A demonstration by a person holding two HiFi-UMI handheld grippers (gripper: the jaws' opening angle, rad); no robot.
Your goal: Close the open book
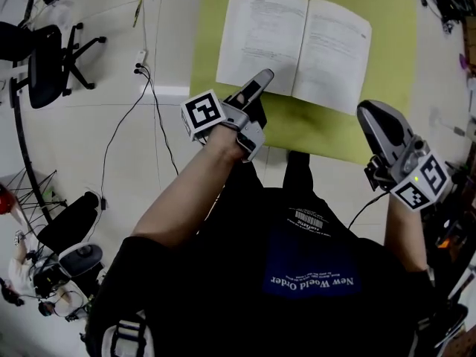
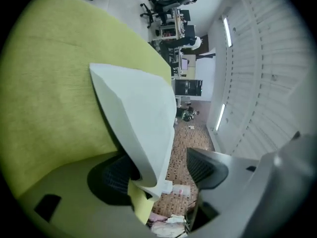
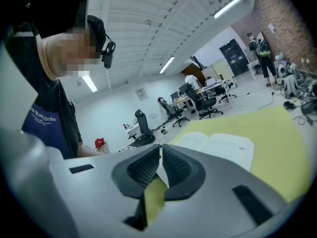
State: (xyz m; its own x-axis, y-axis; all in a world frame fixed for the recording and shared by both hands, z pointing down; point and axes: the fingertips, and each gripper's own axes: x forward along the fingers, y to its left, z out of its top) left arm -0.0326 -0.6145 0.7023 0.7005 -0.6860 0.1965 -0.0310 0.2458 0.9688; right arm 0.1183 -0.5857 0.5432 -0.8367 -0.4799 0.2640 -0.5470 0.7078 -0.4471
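Observation:
An open book [image 1: 297, 43] lies flat on the yellow-green table [image 1: 387, 21], white pages up. My left gripper [image 1: 259, 79] is at the near edge of its left page. In the left gripper view the left gripper [image 2: 161, 175] is open, rolled on its side, and the near corner of the book [image 2: 143, 118] stands between the jaws, close to one pad [image 2: 116, 175] and apart from the other. My right gripper [image 1: 372, 114] hovers at the table's near right edge, clear of the book. Its jaws [image 3: 159, 157] are shut with nothing in them, and the book [image 3: 218, 145] lies ahead.
A black office chair [image 1: 44, 58] stands on the tiled floor at the left, with a power strip [image 1: 140, 59] and a cable [image 1: 149, 117] beside the table. Dark gear [image 1: 67, 236] lies at the lower left. Desks and chairs [image 3: 198, 100] fill the far room.

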